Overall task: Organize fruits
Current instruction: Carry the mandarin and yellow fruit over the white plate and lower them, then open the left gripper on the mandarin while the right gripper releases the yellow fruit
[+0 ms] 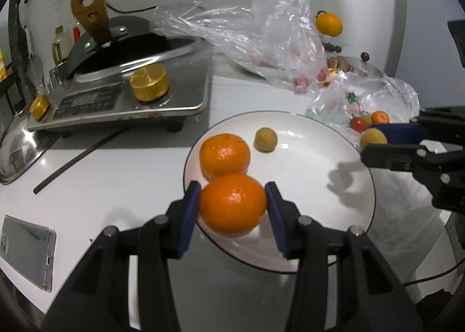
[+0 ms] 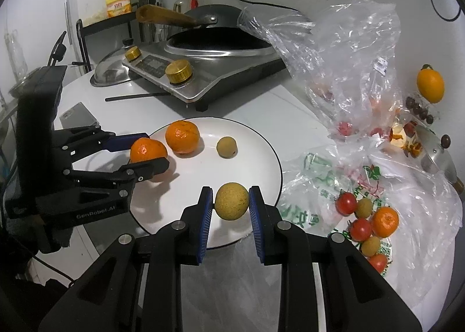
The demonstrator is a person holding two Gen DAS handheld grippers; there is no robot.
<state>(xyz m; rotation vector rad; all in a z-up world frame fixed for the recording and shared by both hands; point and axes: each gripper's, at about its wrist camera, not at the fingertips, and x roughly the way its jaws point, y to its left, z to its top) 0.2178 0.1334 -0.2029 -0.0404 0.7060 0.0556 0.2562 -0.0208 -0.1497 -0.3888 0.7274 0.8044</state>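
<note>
A white plate [image 1: 314, 140] [image 2: 255, 140] lies on the white table. On it rest a tangerine [image 1: 224, 156] [image 2: 182, 136] and a small tan longan [image 1: 265, 140] [image 2: 226, 146]. My left gripper [image 1: 232, 204] [image 2: 146, 151] is shut on a second tangerine [image 1: 232, 204] [image 2: 146, 149] just over the plate's near-left rim. Over the plate's right rim my right gripper [image 2: 231, 201] [image 1: 370, 140] is shut on another longan [image 2: 231, 201] [image 1: 373, 137]. More fruit lies on a printed plastic bag [image 2: 319, 175]: cherry tomatoes [image 2: 345, 203], longans [image 2: 364, 207] and a tangerine [image 2: 385, 221].
An induction cooker [image 1: 128, 99] [image 2: 209, 79] with a wok and gold knobs stands behind the plate. A crumpled clear bag [image 1: 261, 32] [image 2: 343, 53] rises at the back right. A phone [image 1: 26, 253], a chopstick [image 1: 78, 157], a steel lid [image 1: 17, 151] and an orange fruit [image 2: 430, 85] are around.
</note>
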